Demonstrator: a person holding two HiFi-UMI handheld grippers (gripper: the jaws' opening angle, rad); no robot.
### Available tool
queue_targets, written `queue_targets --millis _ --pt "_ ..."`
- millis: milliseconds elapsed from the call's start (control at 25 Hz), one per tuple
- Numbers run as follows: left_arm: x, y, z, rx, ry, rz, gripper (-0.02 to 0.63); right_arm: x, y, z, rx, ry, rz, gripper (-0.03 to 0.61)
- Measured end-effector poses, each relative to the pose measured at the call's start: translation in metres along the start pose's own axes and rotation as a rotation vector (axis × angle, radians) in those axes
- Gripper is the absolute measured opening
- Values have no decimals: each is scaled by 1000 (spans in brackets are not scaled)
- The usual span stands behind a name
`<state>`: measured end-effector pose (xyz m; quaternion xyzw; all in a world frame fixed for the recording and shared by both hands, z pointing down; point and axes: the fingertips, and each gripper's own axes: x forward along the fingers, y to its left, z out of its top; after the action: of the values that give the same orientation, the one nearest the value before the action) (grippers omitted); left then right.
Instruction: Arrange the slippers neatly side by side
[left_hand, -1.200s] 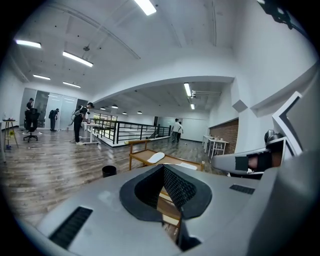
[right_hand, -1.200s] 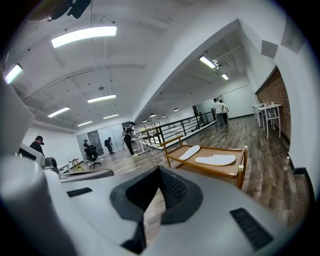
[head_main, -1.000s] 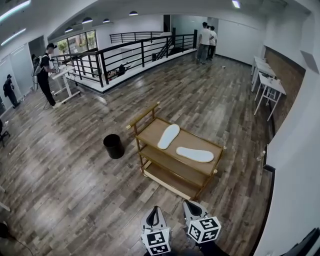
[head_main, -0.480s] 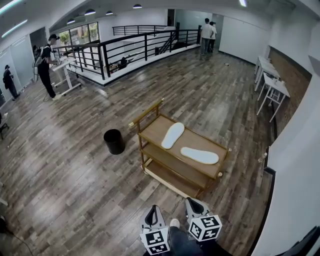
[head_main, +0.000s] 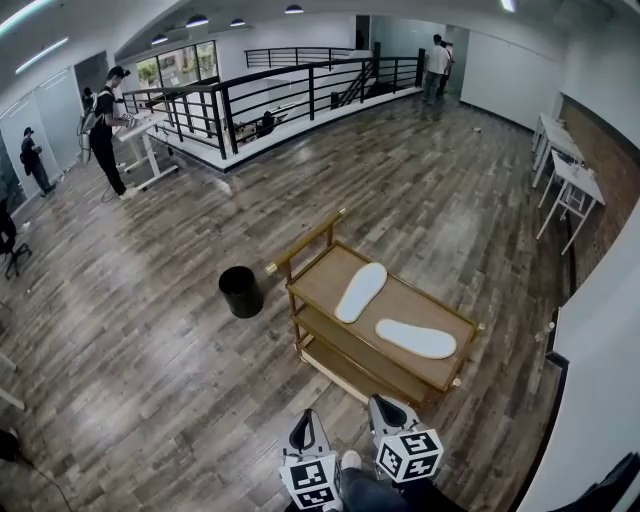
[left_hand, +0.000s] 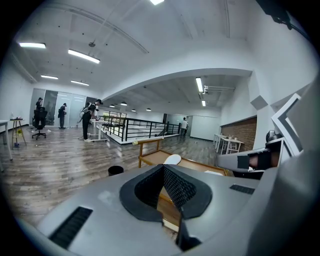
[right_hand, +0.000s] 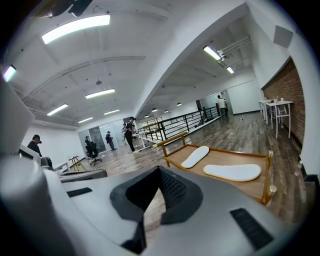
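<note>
2 white slippers are seen on the top shelf of a wooden cart (head_main: 420, 305) with 3 shelves, standing on a wood-plank floor. The far slipper (head_main: 361, 292) is laid near the handle end of the cart, its length running away from the grippers. The near slipper (head_main: 416, 339) is laid crosswise to it, toward the cart's right end. The 2 are set at an angle, close but apart, not side by side. A black bin (head_main: 241, 291) is placed on the floor just left of the cart.

The left gripper (head_main: 307, 420) and the right gripper (head_main: 385, 405) are held low in front of the cart, well short of the slippers. On both, the jaws are clenched together at the tips and nothing is caught between them.
</note>
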<state>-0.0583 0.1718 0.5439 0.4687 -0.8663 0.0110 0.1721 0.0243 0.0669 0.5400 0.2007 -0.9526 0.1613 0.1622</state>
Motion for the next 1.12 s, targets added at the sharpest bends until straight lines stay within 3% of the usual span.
queue_targets --millis 600,1120 --pt "119 -40 34 39 16 -40 2 66 -97 46 51 -12 -48 -2" --pt "178 -58 57 53 18 -101 2 91 -140 73 76 -40 -115 -2"
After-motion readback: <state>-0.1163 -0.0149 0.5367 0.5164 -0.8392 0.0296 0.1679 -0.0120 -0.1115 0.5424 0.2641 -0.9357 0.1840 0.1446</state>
